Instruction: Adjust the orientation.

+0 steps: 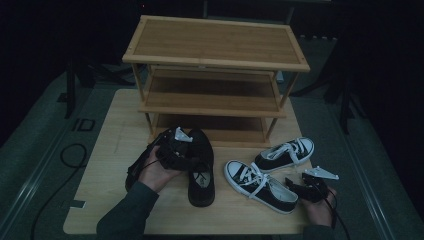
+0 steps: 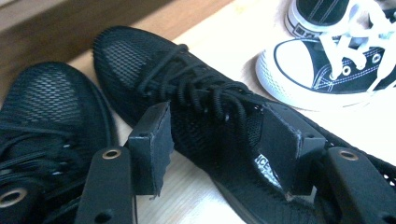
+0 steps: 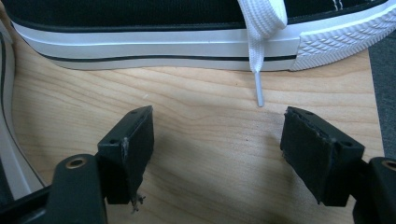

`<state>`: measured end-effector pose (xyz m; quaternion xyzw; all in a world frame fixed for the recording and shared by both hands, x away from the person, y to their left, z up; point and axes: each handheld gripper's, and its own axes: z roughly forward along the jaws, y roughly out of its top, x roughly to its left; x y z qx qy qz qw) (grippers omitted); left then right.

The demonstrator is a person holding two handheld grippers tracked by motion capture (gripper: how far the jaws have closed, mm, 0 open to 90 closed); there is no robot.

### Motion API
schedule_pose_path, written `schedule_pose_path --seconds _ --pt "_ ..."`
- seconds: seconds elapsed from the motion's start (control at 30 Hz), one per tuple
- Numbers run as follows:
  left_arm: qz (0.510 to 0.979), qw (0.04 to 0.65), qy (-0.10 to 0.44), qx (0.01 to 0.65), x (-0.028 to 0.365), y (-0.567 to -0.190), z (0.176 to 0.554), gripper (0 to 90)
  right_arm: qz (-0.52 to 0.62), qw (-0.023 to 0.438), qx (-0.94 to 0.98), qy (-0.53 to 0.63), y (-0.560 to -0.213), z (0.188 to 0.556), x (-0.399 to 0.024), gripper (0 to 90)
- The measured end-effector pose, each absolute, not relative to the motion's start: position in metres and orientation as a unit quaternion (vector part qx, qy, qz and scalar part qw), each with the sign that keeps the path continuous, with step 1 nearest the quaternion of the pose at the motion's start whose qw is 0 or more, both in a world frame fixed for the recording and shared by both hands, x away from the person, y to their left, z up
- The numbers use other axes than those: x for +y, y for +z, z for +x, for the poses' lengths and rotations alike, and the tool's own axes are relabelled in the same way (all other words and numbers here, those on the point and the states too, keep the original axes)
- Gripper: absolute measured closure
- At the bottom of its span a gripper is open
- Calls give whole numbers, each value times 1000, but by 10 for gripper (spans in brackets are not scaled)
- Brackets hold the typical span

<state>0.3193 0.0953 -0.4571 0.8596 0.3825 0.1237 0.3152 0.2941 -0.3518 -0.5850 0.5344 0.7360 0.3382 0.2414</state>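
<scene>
Two black mesh shoes lie in front of the rack: one (image 1: 201, 172) pointing at it, the other (image 1: 136, 167) partly under the person's left hand. My left gripper (image 1: 190, 152) is open, its pads straddling the laced throat of the right-hand mesh shoe (image 2: 205, 93); its mate (image 2: 42, 116) lies beside it. Two black-and-white canvas sneakers lie at the right, one nearer (image 1: 260, 186) and one farther (image 1: 285, 154). My right gripper (image 1: 294, 184) is open by the near sneaker's heel. Between its jaws (image 3: 215, 154) is bare table, with a sneaker's white sole (image 3: 187, 46) and a lace tip (image 3: 259, 91) ahead.
A three-shelf bamboo shoe rack (image 1: 215, 45) stands at the back of the wooden table (image 1: 115, 145), its shelves bare. The table's right edge and grey floor (image 3: 385, 70) lie close to the right gripper. A cable (image 1: 72, 155) lies on the floor at left.
</scene>
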Motion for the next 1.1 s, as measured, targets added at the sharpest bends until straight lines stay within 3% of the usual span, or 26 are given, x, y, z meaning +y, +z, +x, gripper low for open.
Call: schedule_pose_path --seconds 0.23,0.33,0.43,0.53,1.1 --pt "871 274 123 389 82 -475 325 487 535 241 736 338 -585 294 -352 256" --pt "869 270 120 396 83 -479 326 595 535 241 736 339 -585 294 -352 256" --pt "869 266 116 402 86 -476 324 766 535 240 736 339 -585 294 -352 256" --pt "866 258 128 409 90 -475 320 853 535 240 736 339 -585 294 -352 256" --pt "854 257 139 431 134 -473 307 876 535 240 736 339 -585 294 -352 256"
